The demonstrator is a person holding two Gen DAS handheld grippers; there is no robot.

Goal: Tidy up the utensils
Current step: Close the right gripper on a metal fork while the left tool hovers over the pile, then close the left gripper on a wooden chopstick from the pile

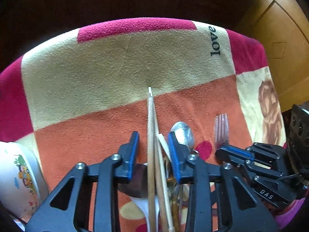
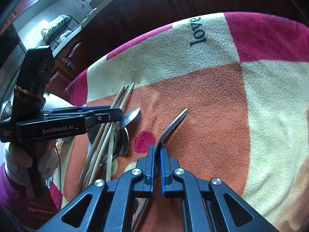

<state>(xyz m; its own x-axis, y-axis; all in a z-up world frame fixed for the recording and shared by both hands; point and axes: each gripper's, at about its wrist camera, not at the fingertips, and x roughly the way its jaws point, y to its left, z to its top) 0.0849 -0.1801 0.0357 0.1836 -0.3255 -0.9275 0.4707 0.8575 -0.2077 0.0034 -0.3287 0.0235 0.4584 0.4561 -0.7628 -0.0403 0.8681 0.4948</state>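
The left gripper is standing over a bundle of wooden chopsticks, its blue-padded fingers sitting narrowly spaced on either side of the bundle, not visibly pressing it. At least three slender, round sticks are showing in the right wrist view. A metal spoon is lying just beside the right-hand pad, its smooth oval bowl pointing toward the far edge of the blanket; a second metal bowl and a white plastic spoon are lying partly hidden beneath the sticks. The right gripper is clamping the neck of one metal fork, whose tines are reaching forward over the orange patch. The blanket is a fuzzy fleece in cream, orange and magenta blocks. A white printed bowl is sitting at its near left corner.
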